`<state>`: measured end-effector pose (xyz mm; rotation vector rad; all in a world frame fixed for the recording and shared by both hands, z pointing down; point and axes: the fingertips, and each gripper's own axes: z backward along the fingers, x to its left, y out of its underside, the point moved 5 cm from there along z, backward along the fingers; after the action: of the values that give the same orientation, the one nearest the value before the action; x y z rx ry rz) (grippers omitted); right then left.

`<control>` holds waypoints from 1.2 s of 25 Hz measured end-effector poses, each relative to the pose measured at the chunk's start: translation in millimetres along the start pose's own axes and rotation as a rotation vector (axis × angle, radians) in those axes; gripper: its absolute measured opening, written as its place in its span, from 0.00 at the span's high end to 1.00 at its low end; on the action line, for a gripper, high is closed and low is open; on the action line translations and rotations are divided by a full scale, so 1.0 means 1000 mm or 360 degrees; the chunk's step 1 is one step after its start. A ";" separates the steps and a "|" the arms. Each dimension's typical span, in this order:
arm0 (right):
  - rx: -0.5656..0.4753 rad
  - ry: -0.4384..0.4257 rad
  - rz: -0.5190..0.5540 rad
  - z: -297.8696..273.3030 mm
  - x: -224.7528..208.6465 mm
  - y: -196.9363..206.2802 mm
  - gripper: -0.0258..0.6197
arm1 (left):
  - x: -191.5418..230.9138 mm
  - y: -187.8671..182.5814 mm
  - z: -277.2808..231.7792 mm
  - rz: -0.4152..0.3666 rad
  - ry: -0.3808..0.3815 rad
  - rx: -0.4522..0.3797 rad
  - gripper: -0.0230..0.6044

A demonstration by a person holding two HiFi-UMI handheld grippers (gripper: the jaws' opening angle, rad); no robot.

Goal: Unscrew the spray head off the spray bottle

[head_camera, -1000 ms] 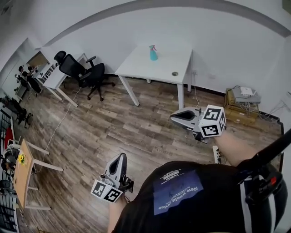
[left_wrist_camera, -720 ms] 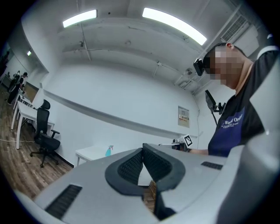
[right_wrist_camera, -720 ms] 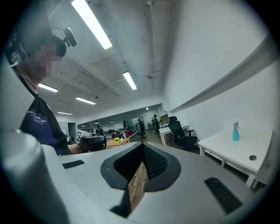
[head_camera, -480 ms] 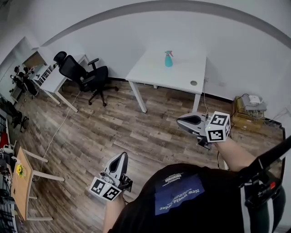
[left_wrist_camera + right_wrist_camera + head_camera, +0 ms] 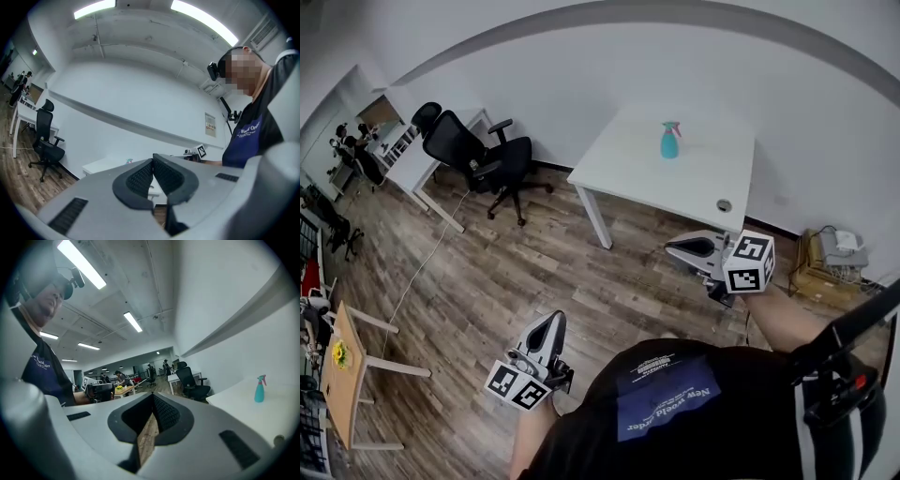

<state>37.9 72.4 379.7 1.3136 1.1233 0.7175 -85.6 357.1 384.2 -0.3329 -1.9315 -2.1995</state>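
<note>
Left tongs (image 5: 549, 323) closed, empty, low at my side as nothing is within reach | spray bottle (image 5: 669, 142) upright on white surface (image 5: 703, 192), well apart from both, spray head (image 5: 670, 126) on | right tongs (image 5: 673, 249) closed on nothing, short of the surface.

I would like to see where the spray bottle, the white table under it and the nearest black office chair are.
spray bottle (image 5: 669, 145): head view, on its teal body.
white table (image 5: 647, 183): head view, on the bare top.
black office chair (image 5: 450, 141): head view, on its backrest.
</note>
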 end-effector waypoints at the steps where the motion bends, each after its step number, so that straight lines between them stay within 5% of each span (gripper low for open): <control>1: 0.0014 -0.0023 -0.0003 -0.007 -0.021 -0.005 0.97 | 0.008 -0.003 -0.017 0.0012 -0.0019 -0.0015 0.96; 7: 0.0041 -0.0146 0.0034 -0.039 -0.123 -0.038 0.97 | 0.052 -0.020 -0.115 -0.0012 -0.0041 -0.0064 0.96; 14: 0.0040 -0.0107 -0.0009 -0.047 -0.198 -0.046 0.97 | 0.094 -0.015 -0.192 0.0019 0.0020 0.0015 0.96; 19: 0.0040 0.0045 -0.0045 -0.055 -0.241 -0.045 0.97 | 0.140 -0.013 -0.235 0.0060 0.0149 0.0045 0.96; 30: -0.0065 0.0524 -0.0082 -0.111 -0.312 -0.076 0.97 | 0.283 -0.046 -0.338 0.0084 0.0641 0.0158 0.96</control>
<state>-185.4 -183.9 388.2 1.1533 1.3921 0.9363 -383.1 28.5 382.5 0.0711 -1.7756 -1.9447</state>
